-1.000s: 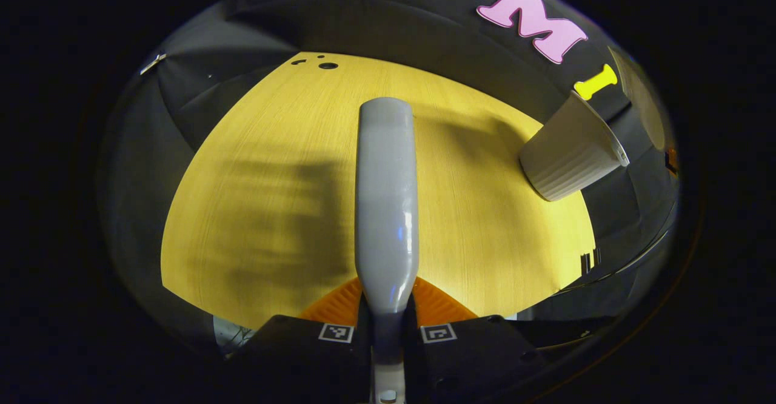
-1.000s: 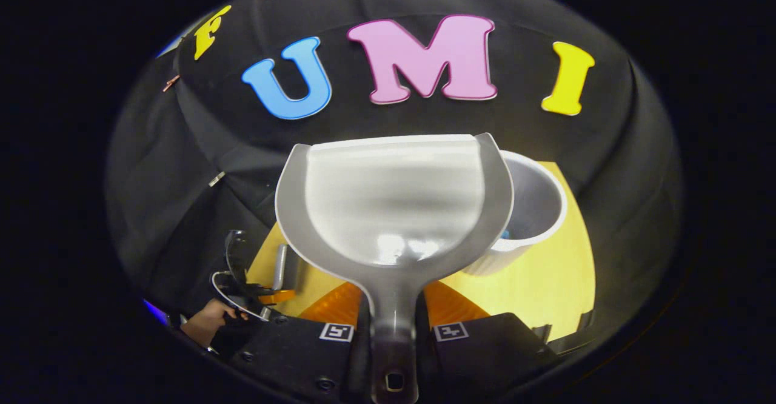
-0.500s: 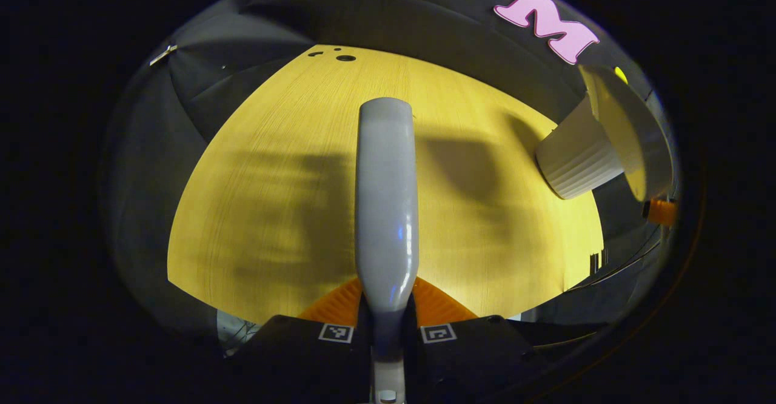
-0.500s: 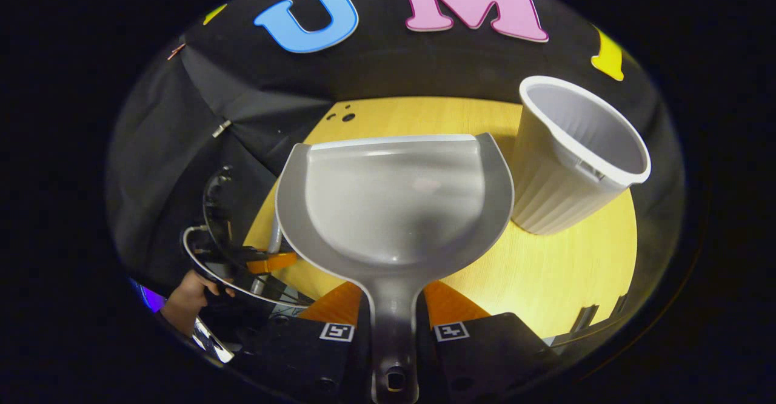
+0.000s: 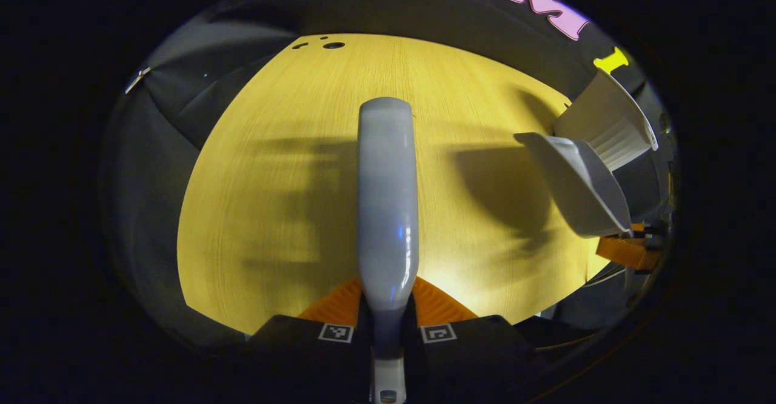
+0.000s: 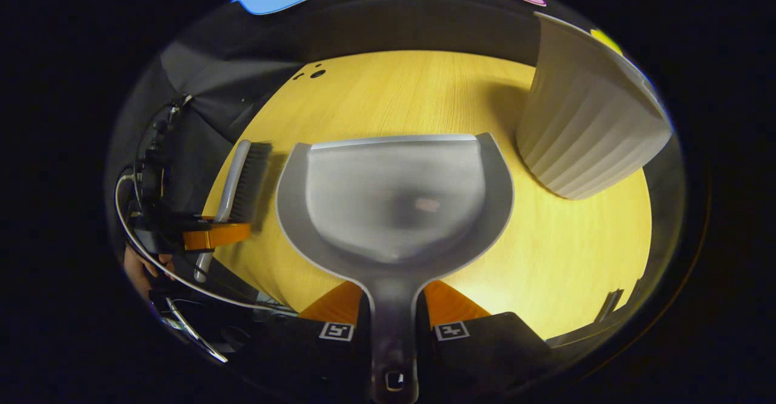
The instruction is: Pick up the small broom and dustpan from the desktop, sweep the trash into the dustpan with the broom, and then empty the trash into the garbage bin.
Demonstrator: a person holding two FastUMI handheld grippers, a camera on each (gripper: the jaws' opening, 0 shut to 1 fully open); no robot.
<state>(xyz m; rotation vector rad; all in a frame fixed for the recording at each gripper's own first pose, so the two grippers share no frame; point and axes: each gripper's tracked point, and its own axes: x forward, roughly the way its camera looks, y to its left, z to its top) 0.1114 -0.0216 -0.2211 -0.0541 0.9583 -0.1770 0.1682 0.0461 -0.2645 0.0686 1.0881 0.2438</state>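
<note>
Right gripper view: bin (image 6: 582,131) beside dustpan (image 6: 394,204), broom (image 6: 242,179) left.

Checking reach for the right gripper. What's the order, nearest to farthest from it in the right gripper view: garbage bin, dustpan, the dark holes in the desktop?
1. dustpan, held between its fingers, centre.
2. garbage bin, upper right, beyond the pan.
3. dark holes, far edge of the desktop, upper left.

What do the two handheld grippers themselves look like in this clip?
Each gripper has ribbed orange fingers on black blocks bearing small black-and-white square markers. In the right gripper view, the left gripper shows an orange finger, a dark frame and a looping pale cable.
</note>
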